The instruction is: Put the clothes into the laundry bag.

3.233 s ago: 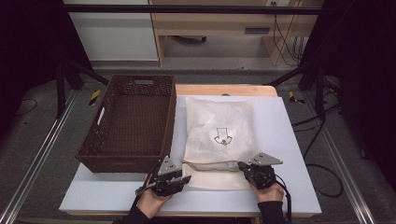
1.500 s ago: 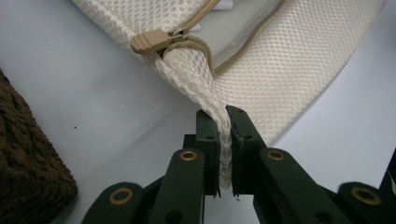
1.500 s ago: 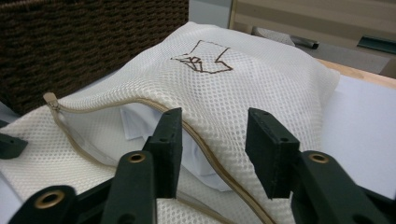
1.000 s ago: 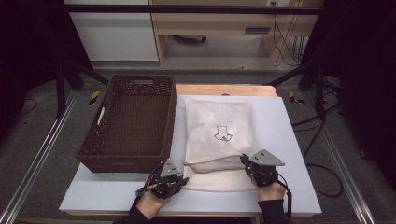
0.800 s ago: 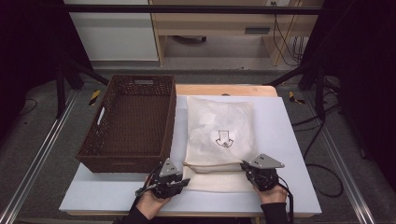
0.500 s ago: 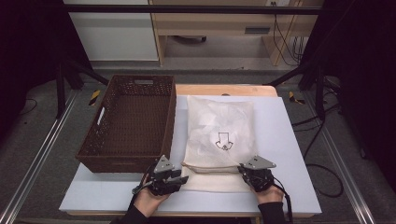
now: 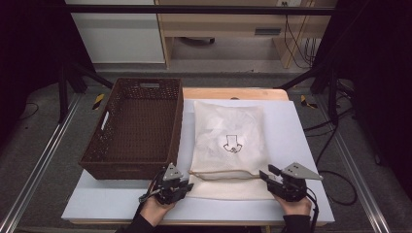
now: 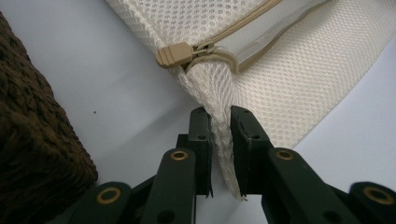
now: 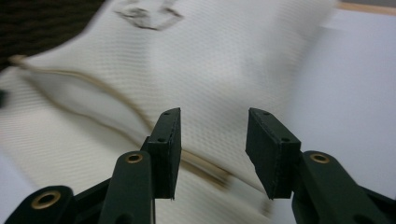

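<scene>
While the white tabletop [image 7: 301, 145] sits between metal rails over a grey floor, with a wooden desk behind, a brown wicker basket [image 7: 133, 128] stands at its left and a cream mesh bag [image 7: 228, 145] lies beside it, its zipper end nearest the person. Seen from the left gripper view, the left gripper [image 8: 220, 140] pinches a fold of mesh beside the tan zipper pull [image 8: 173, 54]. From its own camera, the right gripper [image 9: 212, 140] hangs wide apart over the bag's zipper [image 9: 205, 168].

Grey floor [image 7: 46, 131], perhaps a wooden bench [image 7: 228, 24] behind.
</scene>
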Tool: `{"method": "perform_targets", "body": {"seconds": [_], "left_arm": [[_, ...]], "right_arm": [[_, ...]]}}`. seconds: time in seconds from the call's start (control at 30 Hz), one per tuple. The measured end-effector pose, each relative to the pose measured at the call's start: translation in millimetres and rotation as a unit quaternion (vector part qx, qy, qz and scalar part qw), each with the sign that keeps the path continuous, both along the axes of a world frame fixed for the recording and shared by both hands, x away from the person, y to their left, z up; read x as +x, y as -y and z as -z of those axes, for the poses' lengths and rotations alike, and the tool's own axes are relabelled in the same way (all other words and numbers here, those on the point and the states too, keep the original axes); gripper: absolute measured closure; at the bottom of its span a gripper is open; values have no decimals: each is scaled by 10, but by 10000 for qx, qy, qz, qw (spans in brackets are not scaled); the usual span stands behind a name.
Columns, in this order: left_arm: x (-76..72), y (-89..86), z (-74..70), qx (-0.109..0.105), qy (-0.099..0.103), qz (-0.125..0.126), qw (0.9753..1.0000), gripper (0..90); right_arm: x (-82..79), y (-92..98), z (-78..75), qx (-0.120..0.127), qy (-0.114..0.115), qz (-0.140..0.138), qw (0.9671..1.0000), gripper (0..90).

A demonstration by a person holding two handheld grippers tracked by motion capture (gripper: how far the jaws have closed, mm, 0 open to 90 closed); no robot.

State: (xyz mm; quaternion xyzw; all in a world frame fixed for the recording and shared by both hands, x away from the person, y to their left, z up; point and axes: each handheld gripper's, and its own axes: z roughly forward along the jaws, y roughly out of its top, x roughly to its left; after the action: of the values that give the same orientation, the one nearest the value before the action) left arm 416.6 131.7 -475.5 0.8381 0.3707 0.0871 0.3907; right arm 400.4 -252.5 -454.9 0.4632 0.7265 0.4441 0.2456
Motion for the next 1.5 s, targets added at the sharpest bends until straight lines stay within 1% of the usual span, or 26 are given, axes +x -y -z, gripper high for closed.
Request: {"method": "perform_targets", "body": {"seconds": [0.07,0.13,0.2,0.23,0.33,0.37,0.43,0.5,0.57,0.6,0.7,0.73,0.8,0.87,0.9,0.97,1.0,1.03,1.07,1.1,1.17,1.23,1.27,1.33,1.43,1.5], "left_arm": [[2,-11,7,-41,30,4,10000,730],[3,-15,12,-74,63,-30,9999,688],[4,-17,10,-57,105,-38,9999,667],[5,-21,7,-55,103,-45,9999,657],[5,-27,8,-34,90,-61,9999,663],[5,-25,9,0,97,-59,9999,674],[-8,-7,13,64,105,-52,9999,704],[-24,18,17,183,178,-61,9997,733],[-30,32,20,253,182,-55,9995,760],[-32,33,19,259,178,-56,9995,771],[-45,35,11,224,164,-103,9996,797],[-55,44,11,170,148,-104,9997,799],[-78,74,13,244,212,-59,9995,799],[-95,108,29,384,306,-96,9988,798],[-98,110,35,399,331,-102,9986,795],[-99,101,39,396,354,-107,9985,778],[-96,94,43,363,356,-111,9986,767],[-93,89,46,332,341,-104,9988,762],[-91,85,48,317,347,-72,9989,756],[-90,81,54,296,366,-35,9989,744],[-90,75,61,265,374,2,9990,728],[-101,81,66,281,416,47,9987,699],[-111,88,70,296,453,38,9985,697],[-119,92,72,323,490,34,9983,696],[-110,83,69,297,452,34,9985,708],[-111,87,66,315,439,22,9985,720]], "right_arm": [[29,108,66,-88,-193,354,9991,536],[75,191,159,-183,-420,576,9973,529],[114,217,229,-181,-616,614,9960,534],[129,214,252,-204,-646,616,9958,546],[169,189,281,-105,-896,476,9948,613],[191,176,305,4,-1067,410,9934,617],[200,162,308,57,-1092,455,9930,639],[211,169,309,137,-1154,414,9924,715],[210,159,299,186,-1241,464,9910,770],[211,157,295,170,-1247,437,9911,804],[203,175,267,39,-1169,384,9924,832],[204,185,256,-21,-1140,403,9927,834],[198,196,234,-129,-1052,454,9933,834],[200,183,235,-233,-1048,482,9931,830],[199,176,241,-255,-1053,475,9930,821],[201,190,252,-238,-987,440,9939,779],[194,202,252,-177,-962,466,9941,747],[187,217,247,-194,-864,466,9950,727],[176,229,231,-172,-814,481,9954,697],[169,247,214,-134,-697,509,9962,661],[147,266,159,41,-534,469,9975,622],[127,250,98,120,-347,424,9984,579],[119,232,69,118,-246,394,9989,567],[106,173,6,175,-151,298,9993,532],[96,45,-90,207,-7,122,9997,502],[110,-53,-154,171,98,-23,9998,487]]}}
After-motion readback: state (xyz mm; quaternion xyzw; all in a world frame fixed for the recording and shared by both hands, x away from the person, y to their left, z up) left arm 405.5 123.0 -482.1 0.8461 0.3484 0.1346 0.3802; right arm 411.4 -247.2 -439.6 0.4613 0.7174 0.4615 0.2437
